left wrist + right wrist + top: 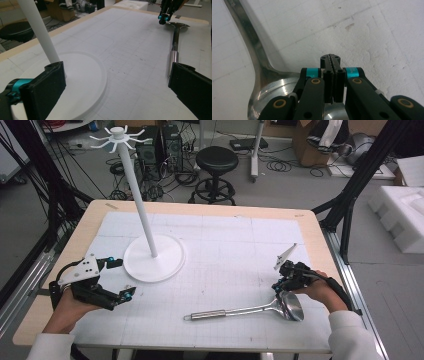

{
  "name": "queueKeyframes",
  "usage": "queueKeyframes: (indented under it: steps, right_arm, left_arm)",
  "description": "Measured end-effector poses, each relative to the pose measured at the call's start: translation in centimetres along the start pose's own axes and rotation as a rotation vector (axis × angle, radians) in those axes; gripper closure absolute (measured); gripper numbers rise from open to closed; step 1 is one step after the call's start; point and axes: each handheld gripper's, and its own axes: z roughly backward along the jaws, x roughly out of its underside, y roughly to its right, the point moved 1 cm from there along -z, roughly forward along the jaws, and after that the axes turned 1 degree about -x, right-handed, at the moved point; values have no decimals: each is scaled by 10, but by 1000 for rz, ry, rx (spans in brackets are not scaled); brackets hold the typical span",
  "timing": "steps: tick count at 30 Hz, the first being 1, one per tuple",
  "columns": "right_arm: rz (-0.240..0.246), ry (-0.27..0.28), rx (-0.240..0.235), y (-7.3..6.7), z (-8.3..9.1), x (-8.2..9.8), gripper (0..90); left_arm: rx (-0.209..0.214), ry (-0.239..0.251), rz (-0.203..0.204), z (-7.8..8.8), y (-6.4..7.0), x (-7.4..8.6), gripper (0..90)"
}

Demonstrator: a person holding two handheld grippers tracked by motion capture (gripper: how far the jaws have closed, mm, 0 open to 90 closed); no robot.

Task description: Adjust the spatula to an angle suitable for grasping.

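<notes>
The right tool [285,281], jaws shut together on nothing, sits at the rim of the ladle [250,309] bowl, whose handle runs along the surface toward the left tool [119,280], which stands wide open well apart beside the white stand [150,255].

Steel ladle [250,310] lying flat, well apart from the white stand's base [154,258]

It is a polished metal ladle with a long handle and a round bowl [291,305]. The handle's thicker cylindrical grip [207,315] ends in a small hanging loop and points back toward the side where the stand's base sits, while the bowl lies at the far end from that base, hollow facing up and catching the light. Handle and bowl both rest on the gridded white mat. In the right gripper view the neck [258,50] widens smoothly into the bowl's rim.
</notes>
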Motion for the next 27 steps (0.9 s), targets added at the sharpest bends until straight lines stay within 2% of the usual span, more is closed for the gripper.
queueKeyframes:
  steps: [5,7,17,21,24,25,27]
  right_arm:
    - [24,-29,-6,-3,0,-1,898]
    - [53,-65,-7,-6,1,-2,898]
    - [100,-117,-25,-18,2,1,899]
    - [105,-129,-20,-23,3,2,898]
    - [113,-117,-25,-24,3,2,891]
    - [113,-111,-24,-25,3,2,871]
    - [122,-84,-8,-29,6,-2,774]
  left_arm:
    - [0,0,-1,0,0,0,18]
    - [0,2,2,0,0,0,18]
    - [1,1,0,1,0,-1,17]
    - [1,1,-1,1,0,-1,18]
    - [-1,0,-1,1,0,-1,18]
    - [-1,-1,-2,1,0,-1,18]
    - [1,-3,-4,0,0,-1,17]
